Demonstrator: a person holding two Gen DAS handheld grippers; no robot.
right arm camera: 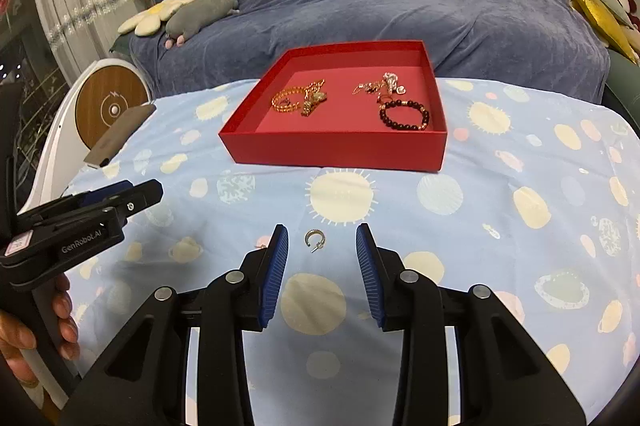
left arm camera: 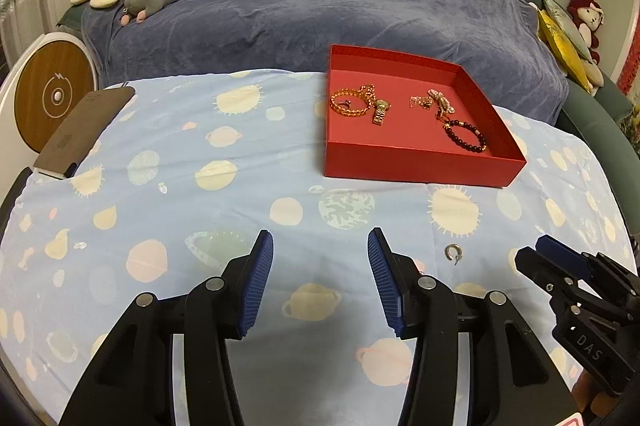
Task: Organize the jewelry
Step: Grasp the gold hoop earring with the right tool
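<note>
While the silver hoop earring [right arm camera: 315, 239] lies loose on the planet-print cloth [right arm camera: 520, 226] just ahead of the right gripper [right arm camera: 322, 240], between its parted fingers, the left gripper [left arm camera: 320, 246] hovers alongside, likewise spread, short of the red tray [right arm camera: 340, 150].

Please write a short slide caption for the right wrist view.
Open right gripper lined up with a small hoop earring on the tablecloth, before the red box.
</note>
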